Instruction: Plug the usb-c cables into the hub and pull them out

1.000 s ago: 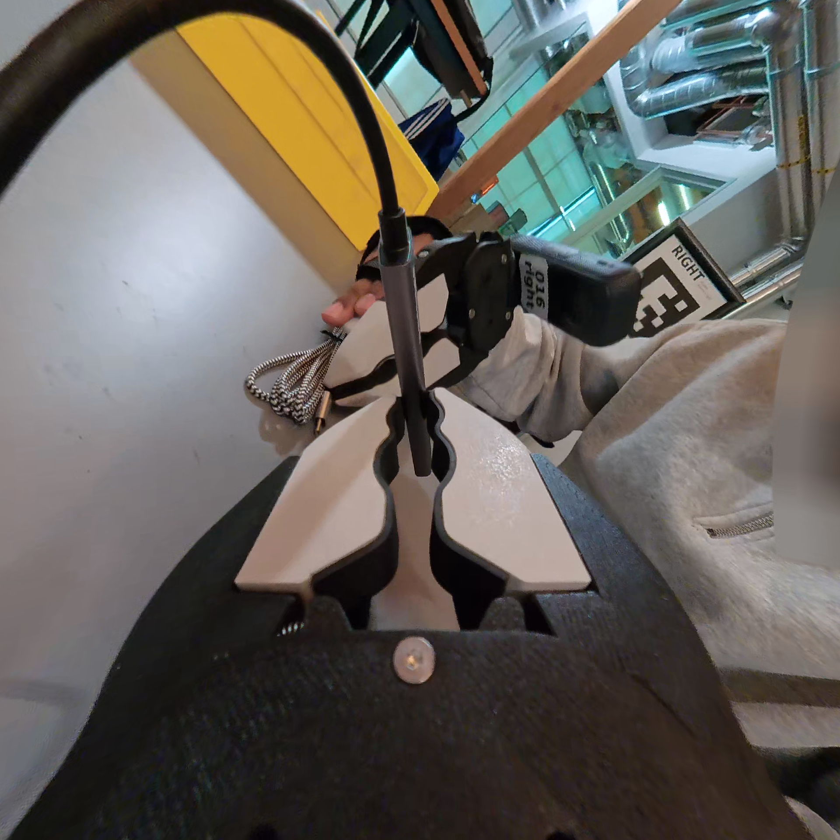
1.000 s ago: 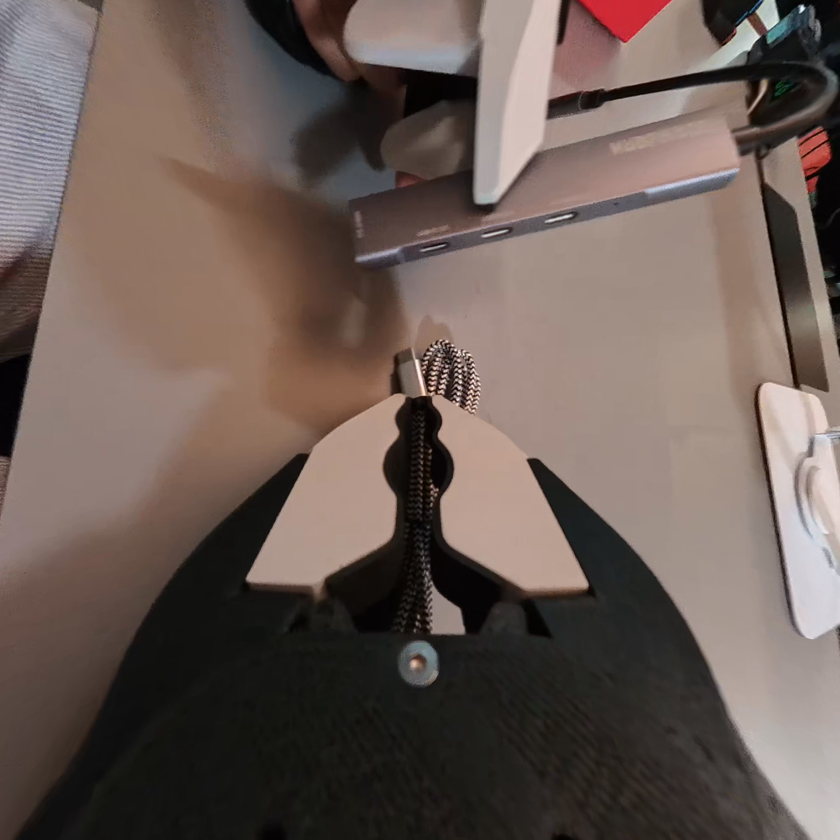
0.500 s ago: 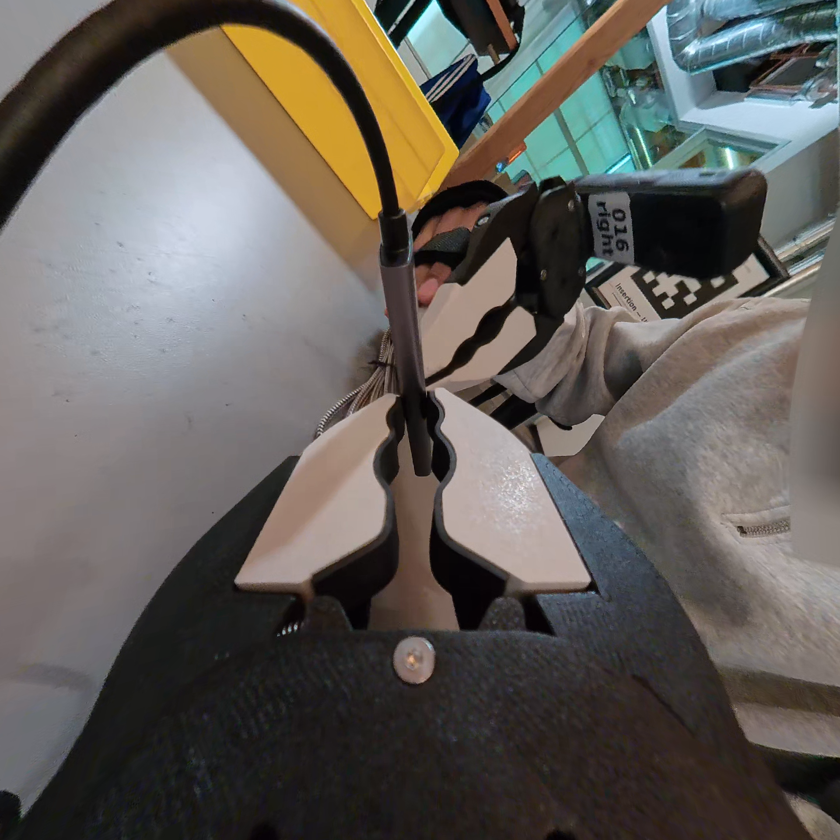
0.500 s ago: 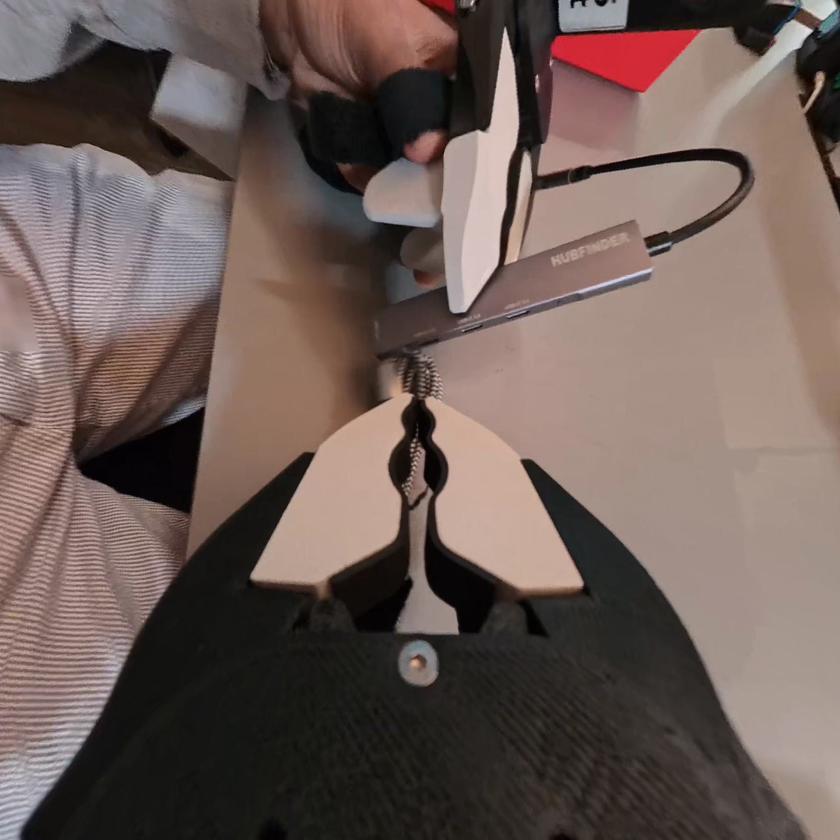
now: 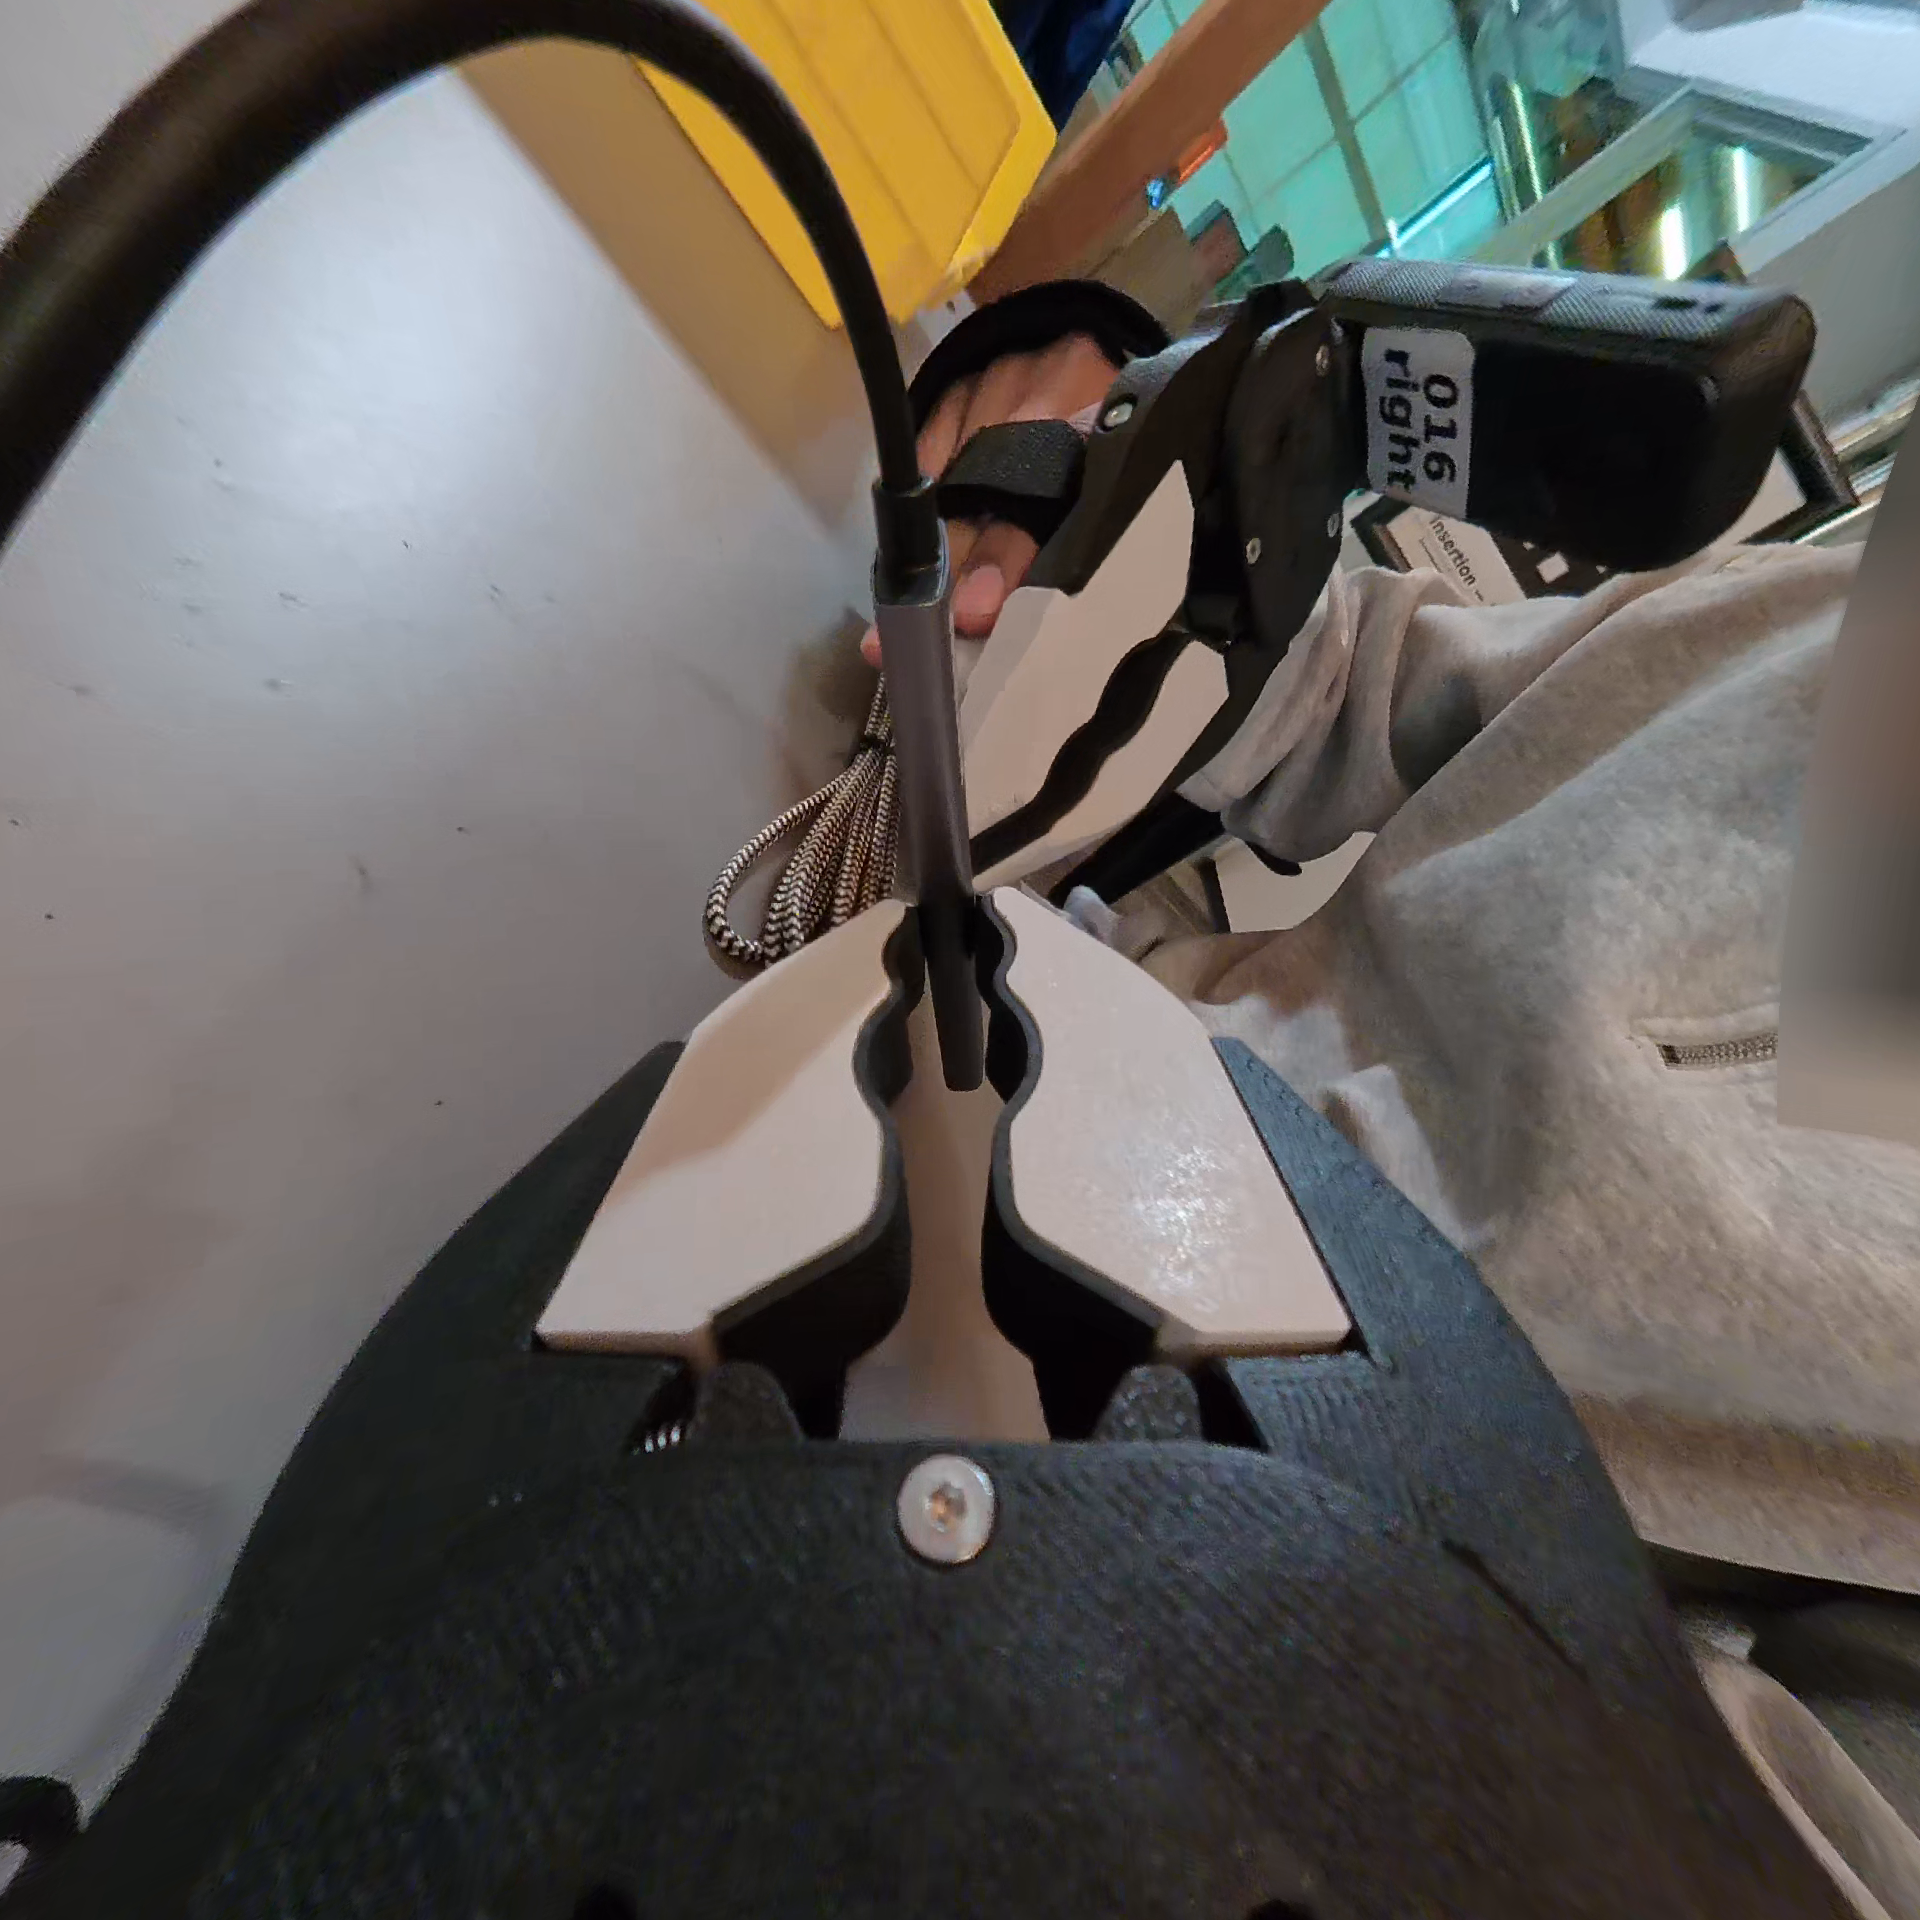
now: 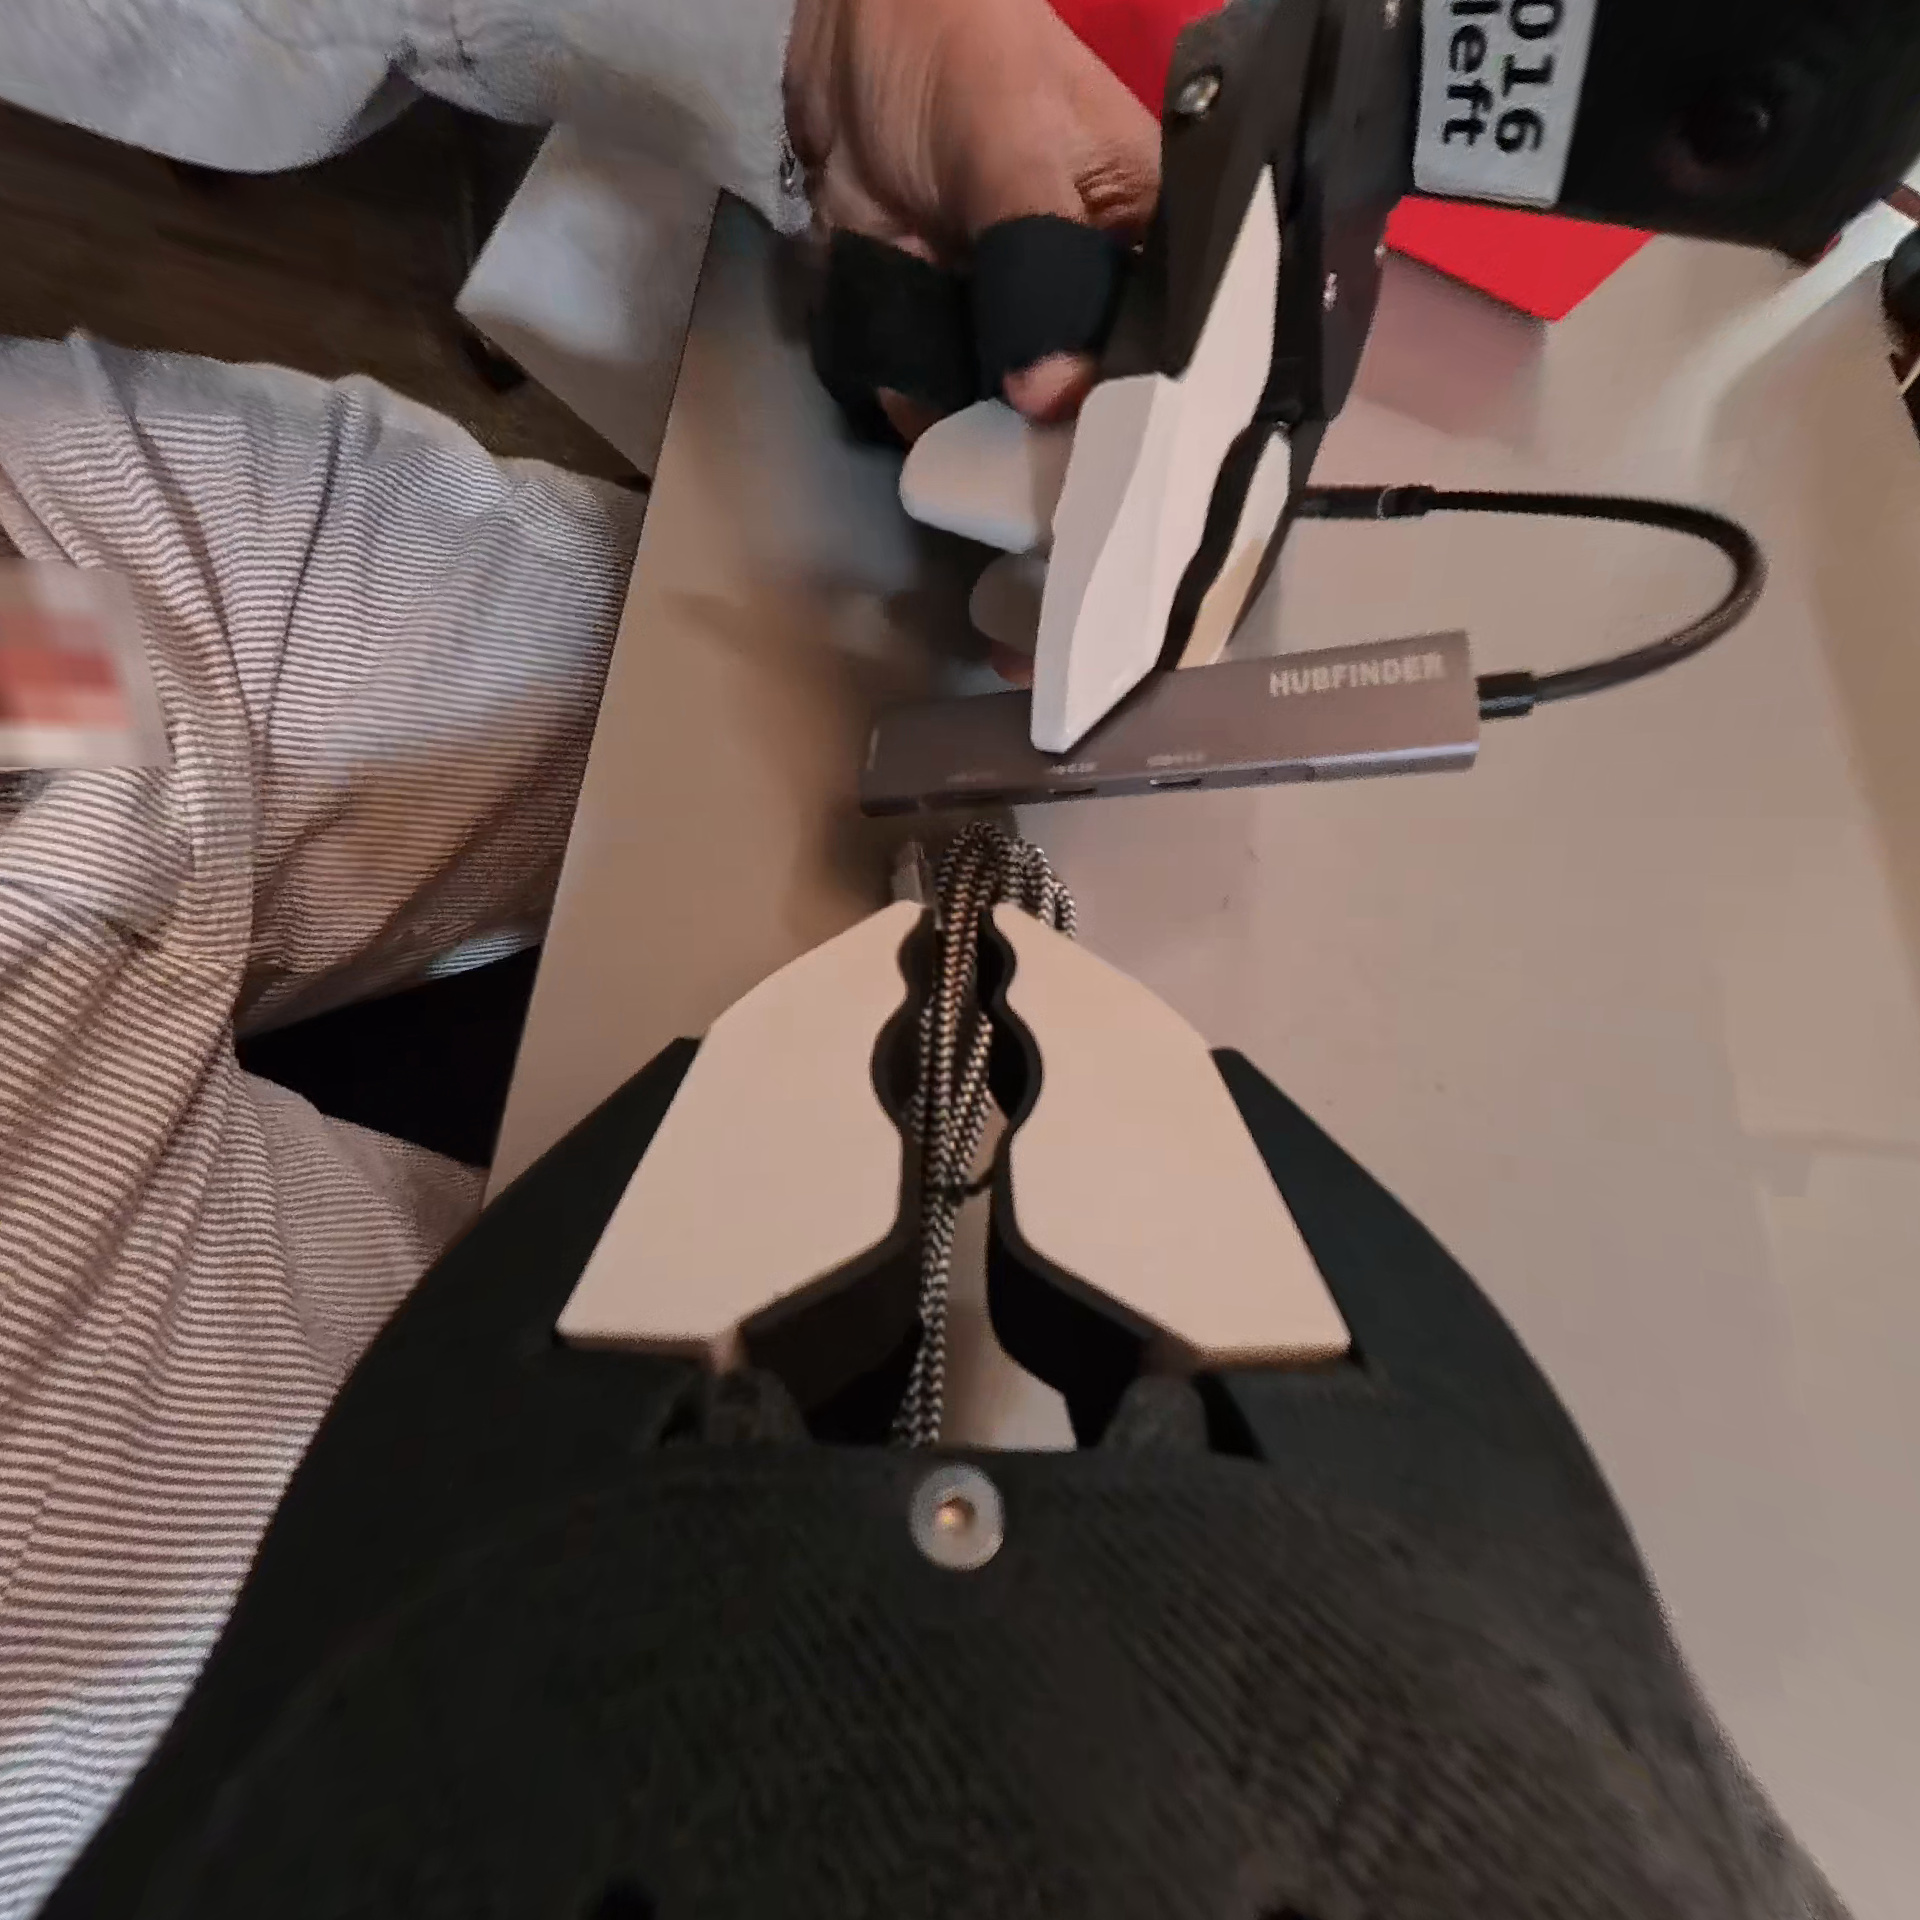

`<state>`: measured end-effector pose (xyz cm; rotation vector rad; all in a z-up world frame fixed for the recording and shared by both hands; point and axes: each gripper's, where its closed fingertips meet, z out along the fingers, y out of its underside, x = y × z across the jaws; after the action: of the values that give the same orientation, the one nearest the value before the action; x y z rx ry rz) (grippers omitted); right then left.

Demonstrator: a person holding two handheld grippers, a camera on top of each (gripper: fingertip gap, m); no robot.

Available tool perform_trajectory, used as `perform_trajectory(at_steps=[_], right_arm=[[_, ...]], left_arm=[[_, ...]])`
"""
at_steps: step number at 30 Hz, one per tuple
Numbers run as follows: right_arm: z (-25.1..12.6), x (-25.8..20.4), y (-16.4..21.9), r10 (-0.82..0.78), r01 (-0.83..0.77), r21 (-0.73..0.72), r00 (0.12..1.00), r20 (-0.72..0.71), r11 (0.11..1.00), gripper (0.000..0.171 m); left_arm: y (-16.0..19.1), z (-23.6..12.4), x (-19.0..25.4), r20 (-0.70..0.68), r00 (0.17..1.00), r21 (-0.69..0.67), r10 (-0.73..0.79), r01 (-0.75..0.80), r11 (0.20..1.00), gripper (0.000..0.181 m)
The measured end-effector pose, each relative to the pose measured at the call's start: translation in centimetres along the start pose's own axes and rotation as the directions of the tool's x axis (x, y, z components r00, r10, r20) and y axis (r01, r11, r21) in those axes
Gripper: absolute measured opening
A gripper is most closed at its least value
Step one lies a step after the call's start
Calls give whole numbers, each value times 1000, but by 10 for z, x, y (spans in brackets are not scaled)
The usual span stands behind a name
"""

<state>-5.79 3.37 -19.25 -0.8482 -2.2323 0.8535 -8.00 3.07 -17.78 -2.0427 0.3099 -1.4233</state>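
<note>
A slim grey hub lies on the pale table with several ports along its front edge and a black lead at its right end. My left gripper is shut on the hub, seen edge-on; its white fingertips press the hub's top. My right gripper is shut on a black-and-white braided cable. The cable's metal plug sits right at the hub's front edge by the leftmost port; whether it is inside is hidden. The braided loop and right gripper show beyond the hub.
The table's left edge runs close to the hub, with a person's striped clothing beyond it. A red object lies at the back. A yellow bin and a grey sleeve are in the left wrist view. The grippers are tip to tip, or close to it.
My right gripper has carried the braided cable forward until its plug is at the hub's front edge. My left gripper has stayed shut on the hub.
</note>
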Motion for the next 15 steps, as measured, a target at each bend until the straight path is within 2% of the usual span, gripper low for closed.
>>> perform_trajectory(at_steps=[4,6,7,9,15], right_arm=[[9,-4,13,-61,61,-88,998,2,994,17],[14,-6,20,-71,71,-117,997,3,991,16],[15,-4,19,-74,72,-113,997,-15,991,9],[15,-3,19,-56,54,-110,998,-14,993,6],[7,7,13,41,-42,-37,999,-19,998,5]], left_arm=[[1,1,0,-11,1000,-12,-15,15,1000,8],[1,0,0,-22,1000,-11,-21,21,1000,8],[0,0,0,-23,999,-7,-24,24,1000,8],[-1,-1,1,-26,999,1,-23,23,1000,8],[-2,-2,0,-29,999,12,-28,28,1000,8]])
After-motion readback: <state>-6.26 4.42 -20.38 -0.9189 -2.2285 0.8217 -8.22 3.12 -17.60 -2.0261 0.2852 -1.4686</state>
